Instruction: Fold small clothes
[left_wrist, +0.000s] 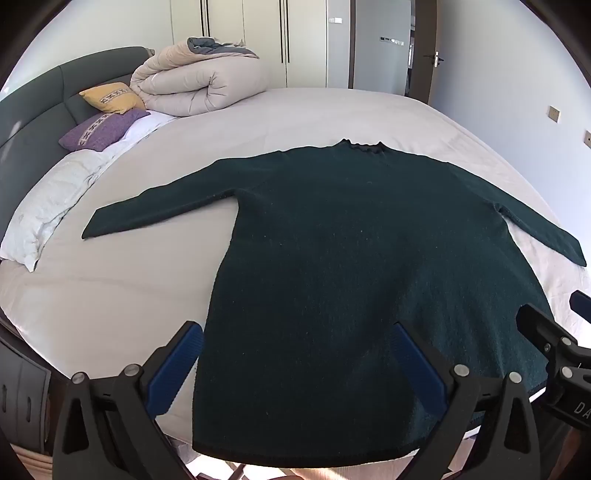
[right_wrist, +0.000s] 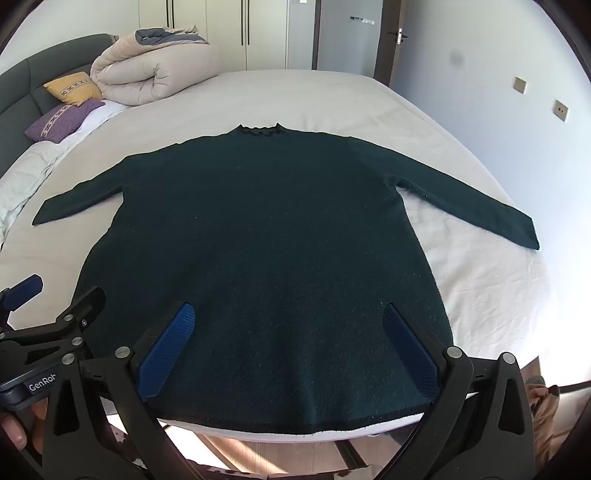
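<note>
On bed (left_wrist: 295, 110), sweater (left_wrist: 351, 258) flat, sleeves spread, ready to fold; left gripper (left_wrist: 295, 365) & right gripper (right_wrist: 291, 350) both wide, empty, near hem.

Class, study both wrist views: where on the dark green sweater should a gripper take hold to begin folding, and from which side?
Probably the left sleeve's cuff, approached from the outer left side. The dark green sweater lies flat on the bed, sleeves spread, so the cuff edge is free. The left gripper and right gripper are open.
</note>
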